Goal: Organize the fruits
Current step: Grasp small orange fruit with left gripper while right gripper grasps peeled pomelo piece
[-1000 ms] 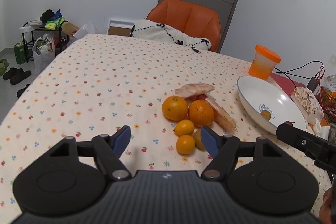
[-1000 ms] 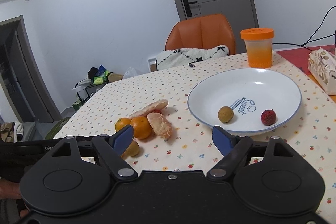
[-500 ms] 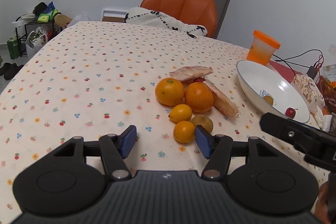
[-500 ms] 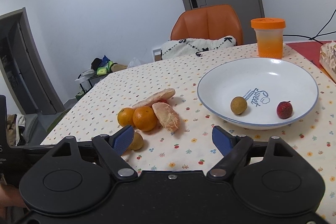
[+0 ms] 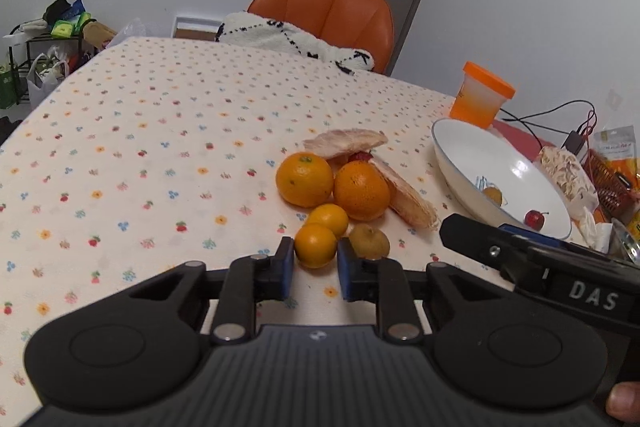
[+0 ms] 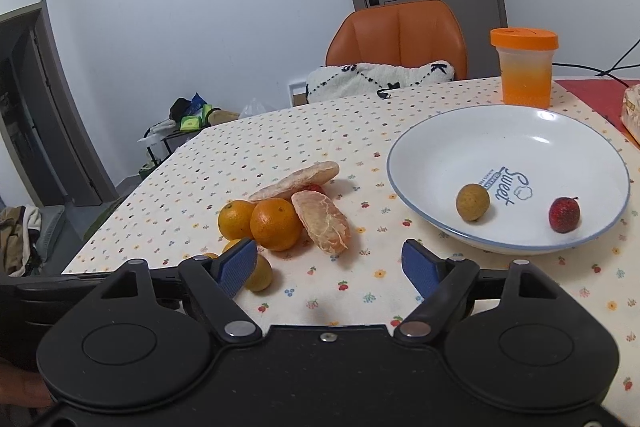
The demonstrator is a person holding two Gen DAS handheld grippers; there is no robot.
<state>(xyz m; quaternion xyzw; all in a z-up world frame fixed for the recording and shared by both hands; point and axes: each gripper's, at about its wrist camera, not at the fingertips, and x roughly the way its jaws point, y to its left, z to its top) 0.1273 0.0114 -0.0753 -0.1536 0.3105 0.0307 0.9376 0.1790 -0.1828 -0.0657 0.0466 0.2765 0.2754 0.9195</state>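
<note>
The left gripper's (image 5: 316, 261) jaws were drawn in narrow around a small orange (image 5: 315, 245), one blue pad at each flank of it; the left pad looked to touch the fruit, and whether the right pad pressed it could not be told. The fruit sat on the tablecloth (image 5: 160, 147). The right gripper's (image 6: 332, 263) jaws stood wide apart and held nothing, hovering over bare cloth with the left pad in front of a brownish-green fruit (image 6: 260, 273).

Just behind the small orange lay a second small orange (image 5: 329, 220), touching it, and just to its right the brownish-green fruit (image 5: 369, 242). Behind these sat two large oranges (image 5: 305, 179) (image 5: 361, 190) side by side, with two peeled pomelo segments (image 5: 346, 143) (image 5: 408, 201) and a bit of red fruit (image 5: 360, 156) tucked between them.

The white plate (image 6: 440, 147) with a blue rim stood to the right of the pile, apart from it. In it lay one brownish-green fruit (image 6: 473, 202) and one red fruit (image 6: 564, 214), well apart from each other, either side of blue lettering. Behind the plate stood a cup (image 6: 525, 71) with an orange lid, its lower half orange.

At the far table edge was an orange chair (image 6: 400, 31) with a white patterned blanket (image 6: 380, 81) on it.
</note>
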